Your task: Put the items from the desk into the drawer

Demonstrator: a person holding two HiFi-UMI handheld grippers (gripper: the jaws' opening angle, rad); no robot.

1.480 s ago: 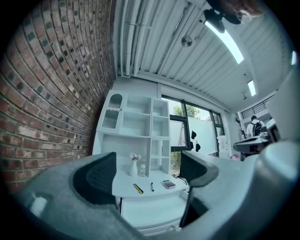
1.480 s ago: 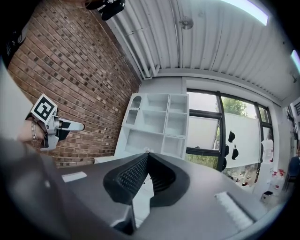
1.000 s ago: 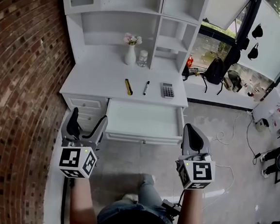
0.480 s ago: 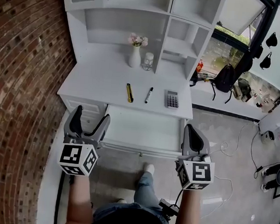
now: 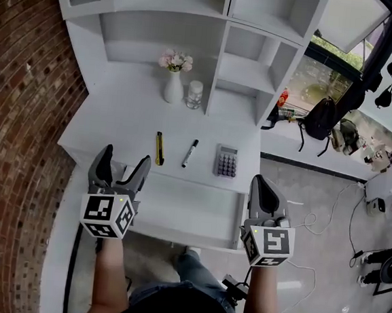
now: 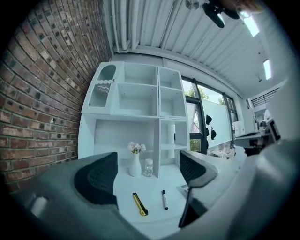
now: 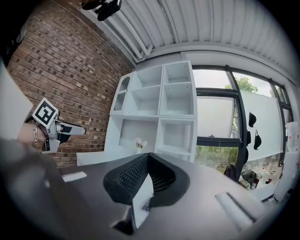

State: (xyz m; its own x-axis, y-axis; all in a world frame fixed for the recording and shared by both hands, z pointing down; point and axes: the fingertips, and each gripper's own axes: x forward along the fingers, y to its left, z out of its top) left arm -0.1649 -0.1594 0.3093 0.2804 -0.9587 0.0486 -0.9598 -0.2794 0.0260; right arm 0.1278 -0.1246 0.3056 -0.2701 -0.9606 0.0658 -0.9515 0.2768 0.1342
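On the white desk (image 5: 116, 128) lie a yellow utility knife (image 5: 160, 148), a black marker (image 5: 190, 153) and a grey calculator (image 5: 227, 160). Below them the drawer (image 5: 191, 217) stands pulled out, with nothing seen inside. My left gripper (image 5: 123, 158) is open and holds nothing; it hovers over the drawer's left end, just short of the desk edge. The left gripper view frames the knife (image 6: 139, 204) and marker (image 6: 164, 199) between the jaws of my left gripper (image 6: 147, 164). My right gripper (image 5: 260, 182) hangs by the drawer's right end. The right gripper view shows my right gripper (image 7: 149, 159) with its pads together.
A vase with flowers (image 5: 174, 82) and a glass jar (image 5: 194, 94) stand at the back of the desk under the white shelf unit (image 5: 255, 28). A brick wall (image 5: 13, 136) runs along the left. A black backpack (image 5: 320, 119) sits by the window at the right.
Both grippers have moved forward toward the desk and now hover over the open drawer. The desk fills more of the head view. Both jaws look unchanged.
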